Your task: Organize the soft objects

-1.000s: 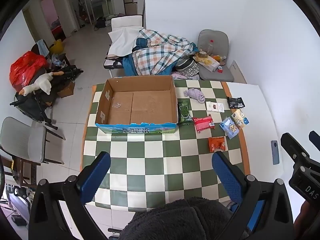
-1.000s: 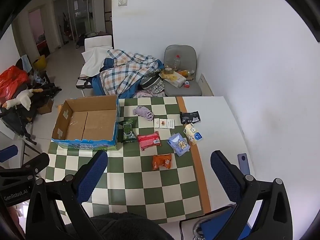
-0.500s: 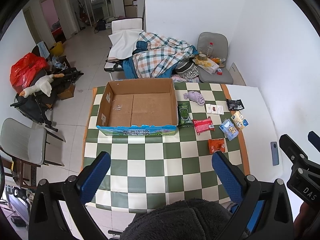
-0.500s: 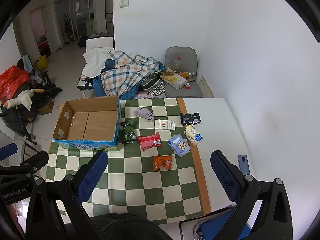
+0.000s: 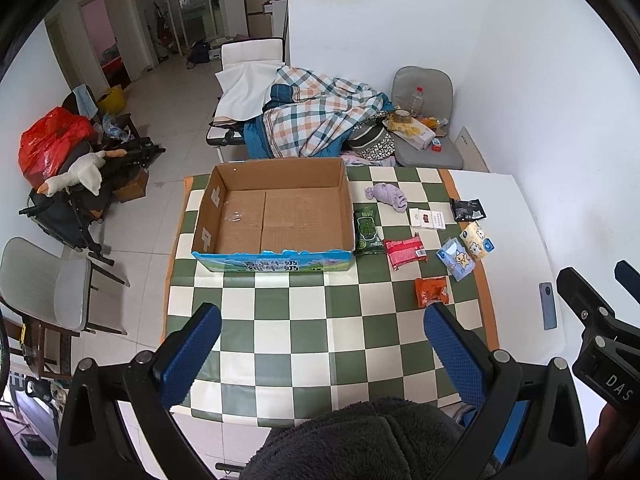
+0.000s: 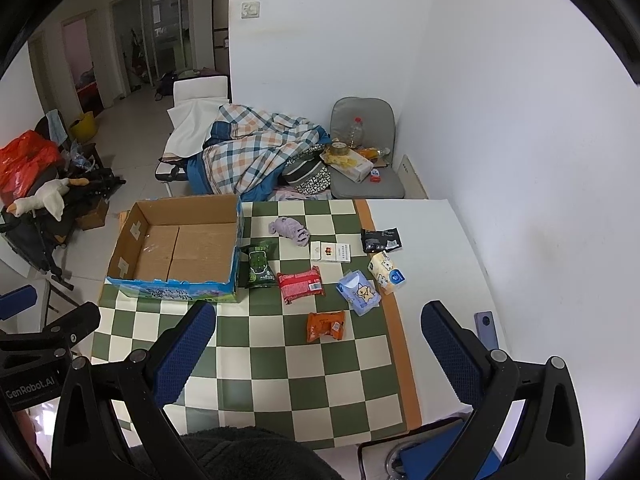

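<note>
An open cardboard box stands empty on the checkered table. To its right lie a purple cloth, a green pack, a red pack, an orange pack, blue tissues, yellow tissues, a white box and a black pack. My left gripper and right gripper are open and empty, high above the near table edge.
A phone lies on the white strip at the table's right. A wall is close on the right. Behind the table are a bed with a plaid blanket and a grey chair. A chair stands left.
Both grippers have risen and drawn back a little, so the table and box look slightly smaller and lower. Nothing on the table has moved.
</note>
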The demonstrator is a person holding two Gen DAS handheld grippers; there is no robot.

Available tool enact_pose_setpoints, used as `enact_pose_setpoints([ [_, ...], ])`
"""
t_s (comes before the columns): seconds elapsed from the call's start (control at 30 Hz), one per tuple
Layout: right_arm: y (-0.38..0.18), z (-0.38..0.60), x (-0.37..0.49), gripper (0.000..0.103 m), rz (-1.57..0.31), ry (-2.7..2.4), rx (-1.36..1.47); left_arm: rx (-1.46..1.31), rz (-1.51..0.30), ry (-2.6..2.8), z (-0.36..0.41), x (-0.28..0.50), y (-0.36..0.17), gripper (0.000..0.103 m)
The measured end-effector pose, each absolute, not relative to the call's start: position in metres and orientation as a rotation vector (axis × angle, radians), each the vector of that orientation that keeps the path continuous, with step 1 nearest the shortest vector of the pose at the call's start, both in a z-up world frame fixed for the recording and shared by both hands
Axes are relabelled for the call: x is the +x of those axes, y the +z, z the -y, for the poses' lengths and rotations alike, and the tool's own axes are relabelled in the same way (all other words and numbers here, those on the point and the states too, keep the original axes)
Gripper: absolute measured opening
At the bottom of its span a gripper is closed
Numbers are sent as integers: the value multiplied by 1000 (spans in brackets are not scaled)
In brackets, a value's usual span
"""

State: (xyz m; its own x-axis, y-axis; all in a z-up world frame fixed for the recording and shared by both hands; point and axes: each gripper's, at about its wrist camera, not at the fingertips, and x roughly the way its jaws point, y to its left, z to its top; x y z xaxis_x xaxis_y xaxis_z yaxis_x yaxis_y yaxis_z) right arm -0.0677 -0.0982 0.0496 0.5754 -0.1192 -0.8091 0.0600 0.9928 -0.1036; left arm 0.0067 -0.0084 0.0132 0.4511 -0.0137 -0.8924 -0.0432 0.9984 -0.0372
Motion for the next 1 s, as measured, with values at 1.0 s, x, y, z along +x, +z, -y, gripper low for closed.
enact_pose_setpoints([
  [1.0,46,97,-74,103,-948,-106,-73,-58,-1095,18,7,3,14,103],
])
